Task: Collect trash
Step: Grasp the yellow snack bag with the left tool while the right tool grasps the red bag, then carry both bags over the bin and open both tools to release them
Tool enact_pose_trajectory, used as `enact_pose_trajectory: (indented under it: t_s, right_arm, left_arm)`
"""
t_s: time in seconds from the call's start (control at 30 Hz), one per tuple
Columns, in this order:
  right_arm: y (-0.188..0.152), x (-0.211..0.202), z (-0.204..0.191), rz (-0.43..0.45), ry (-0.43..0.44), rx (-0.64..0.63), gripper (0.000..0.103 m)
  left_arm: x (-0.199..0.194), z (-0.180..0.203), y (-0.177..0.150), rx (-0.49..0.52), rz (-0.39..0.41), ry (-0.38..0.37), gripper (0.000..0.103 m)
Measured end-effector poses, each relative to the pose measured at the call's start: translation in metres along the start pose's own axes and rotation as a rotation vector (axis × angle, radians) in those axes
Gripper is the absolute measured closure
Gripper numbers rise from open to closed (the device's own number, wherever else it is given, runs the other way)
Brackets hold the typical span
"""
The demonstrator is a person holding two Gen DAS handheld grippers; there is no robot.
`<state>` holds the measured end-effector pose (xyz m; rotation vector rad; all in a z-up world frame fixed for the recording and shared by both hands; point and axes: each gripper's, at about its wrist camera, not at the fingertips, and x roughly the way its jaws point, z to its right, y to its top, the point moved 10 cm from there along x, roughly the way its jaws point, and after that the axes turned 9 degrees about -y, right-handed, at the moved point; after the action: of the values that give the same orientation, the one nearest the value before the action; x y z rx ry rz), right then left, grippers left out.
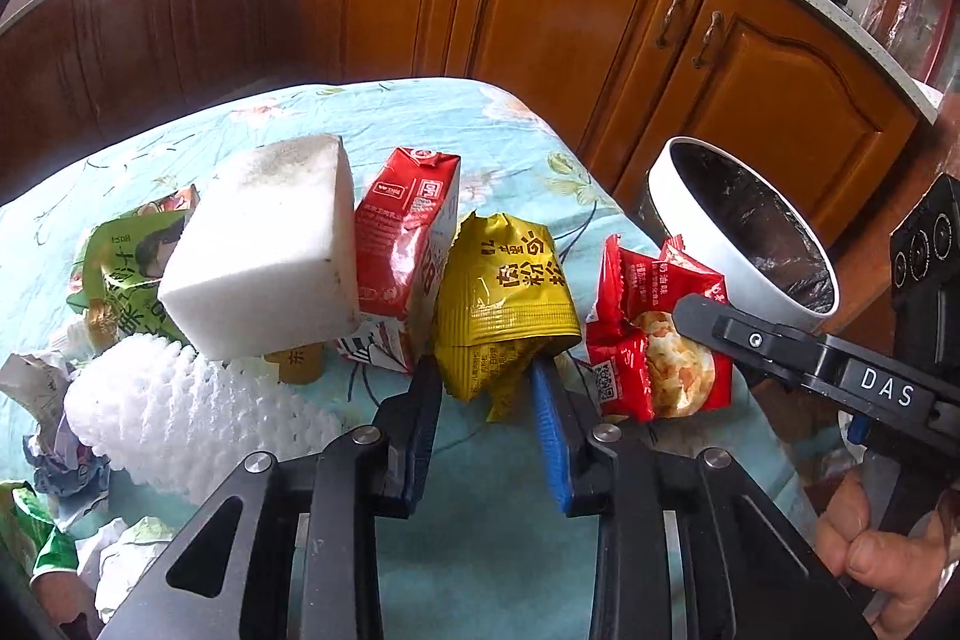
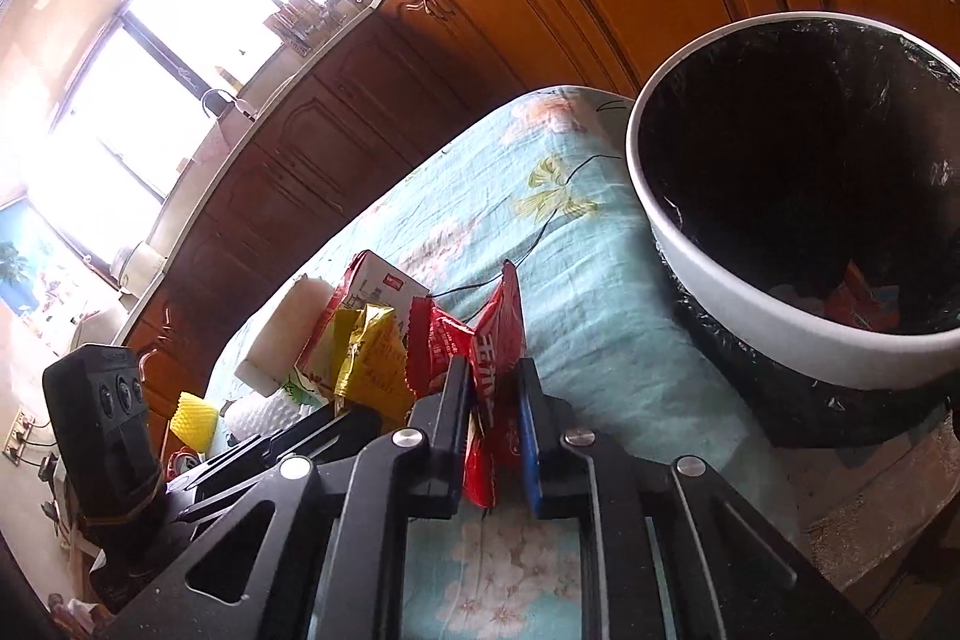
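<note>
My left gripper point(image 1: 485, 370) is closed around the lower edge of a yellow snack packet point(image 1: 503, 307) on the floral tablecloth point(image 1: 480, 520). My right gripper point(image 2: 493, 370) is shut on a red snack wrapper point(image 2: 495, 340), which also shows in the left wrist view point(image 1: 654, 334) with the right gripper's finger over it. A white trash bin point(image 2: 720, 280) with a black liner stands just off the table's right edge, and also shows in the left wrist view point(image 1: 720, 232). It holds a few wrappers.
On the table lie a white foam block point(image 1: 264, 250), a red carton point(image 1: 408, 244), a green packet point(image 1: 126, 268), white foam netting point(image 1: 180, 418) and crumpled paper point(image 1: 54, 436). Wooden kitchen cabinets point(image 1: 540, 10) stand behind.
</note>
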<state>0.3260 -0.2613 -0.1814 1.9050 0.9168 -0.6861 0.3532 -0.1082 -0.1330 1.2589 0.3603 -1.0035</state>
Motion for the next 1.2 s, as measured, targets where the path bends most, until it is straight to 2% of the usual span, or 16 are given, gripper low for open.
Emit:
enact_pose_trajectory:
  t_s: [0.03,0.37,0.57,0.87,1.2]
  right_arm:
    - [-0.001,-0.003,0.001,0.003,0.002,0.003,0.094]
    - [0.001,-0.055,0.011,0.080,-0.012,0.004,0.095]
    - [0.001,-0.084,0.026,0.120,-0.047,0.017,0.095]
    - [0.005,-0.117,0.056,0.172,-0.097,0.054,0.095]
    - [0.011,-0.135,0.082,0.208,-0.133,0.091,0.095]
  left_arm:
    - [-0.001,0.002,0.001,0.010,0.003,-0.002,0.078]
    - [-0.035,0.016,-0.013,0.036,0.025,-0.056,0.080]
    - [-0.046,0.040,-0.014,0.074,0.034,-0.097,0.080]
    - [-0.040,0.071,-0.011,0.137,0.025,-0.150,0.080]
    - [-0.021,0.091,-0.006,0.176,0.006,-0.164,0.080]
